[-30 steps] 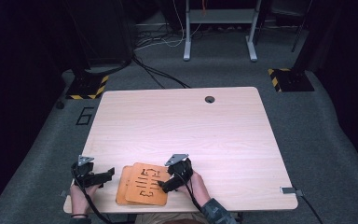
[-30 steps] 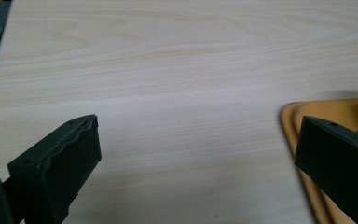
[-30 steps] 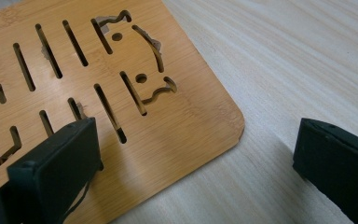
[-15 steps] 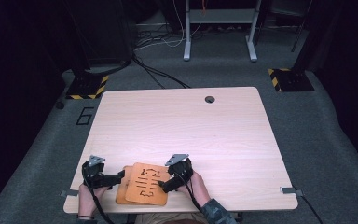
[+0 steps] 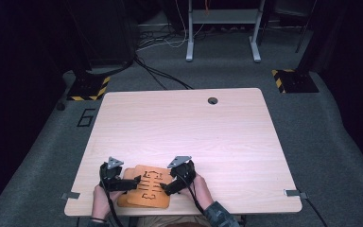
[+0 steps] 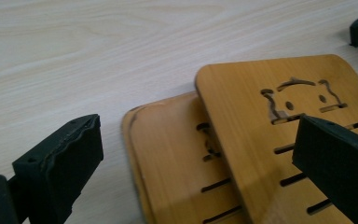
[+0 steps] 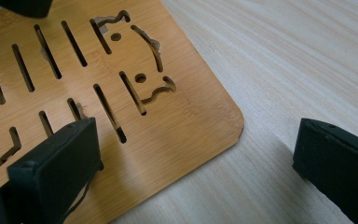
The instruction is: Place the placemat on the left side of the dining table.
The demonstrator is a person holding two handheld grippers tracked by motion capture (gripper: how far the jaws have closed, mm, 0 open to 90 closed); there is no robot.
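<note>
- 2 bamboo trivets point(image 5: 147, 187) (slotted, with a cut-out face) lie stacked, offset, at the worktop's point(image 5: 184, 127) near edge.
- Left gripper point(image 5: 123, 182): fingers spread, straddling the trivets' left edges.
- Right gripper point(image 5: 168, 186): fingers spread over the top trivet's right corner.

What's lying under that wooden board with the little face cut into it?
Under the top board lies a second wooden board, shifted so its edge and a few slots stick out. Both rest on the table. How far its cutouts match is hidden by the top board.
</note>
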